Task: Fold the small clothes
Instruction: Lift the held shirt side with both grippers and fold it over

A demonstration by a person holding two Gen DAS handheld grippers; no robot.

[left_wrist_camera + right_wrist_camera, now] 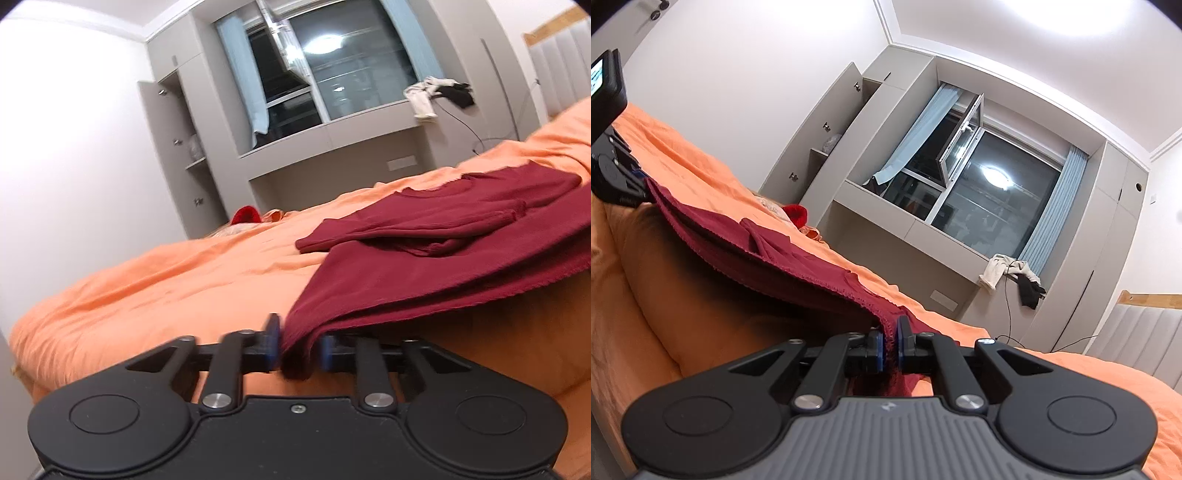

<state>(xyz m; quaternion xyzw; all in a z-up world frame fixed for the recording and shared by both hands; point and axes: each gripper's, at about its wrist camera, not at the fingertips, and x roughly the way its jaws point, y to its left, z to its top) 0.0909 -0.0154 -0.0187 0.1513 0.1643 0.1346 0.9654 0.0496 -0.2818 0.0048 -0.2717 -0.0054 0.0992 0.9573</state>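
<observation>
Left wrist view: your left gripper (298,347) has its jaws drawn in on a bunched corner of the dark red garment (436,258). Cloth fills the gap between the blue-edged pads, which press on it from both sides. From that pinch the fabric rises up and to the right, its hem lifted clear of the orange bedcover (155,280). Farther back the rest of the garment lies flat on the bedcover, one sleeve folded across the body.

Right wrist view: your right gripper (891,347) is likewise clamped on the garment's hem (798,266), pads nearly together with a thin fold of red cloth between them. The scalloped edge runs taut from this grip up and left to the left gripper (637,177), which shows at the frame's left border holding the other corner. So you hold one edge stretched between both grippers, raised above the bedcover (635,280), with a shadow under the lifted span.

Background: a grey cabinet unit around a dark window (979,192), pale and black clothes (1012,277) draped on its sill, a small red item (796,212) at the far end of the bed.
</observation>
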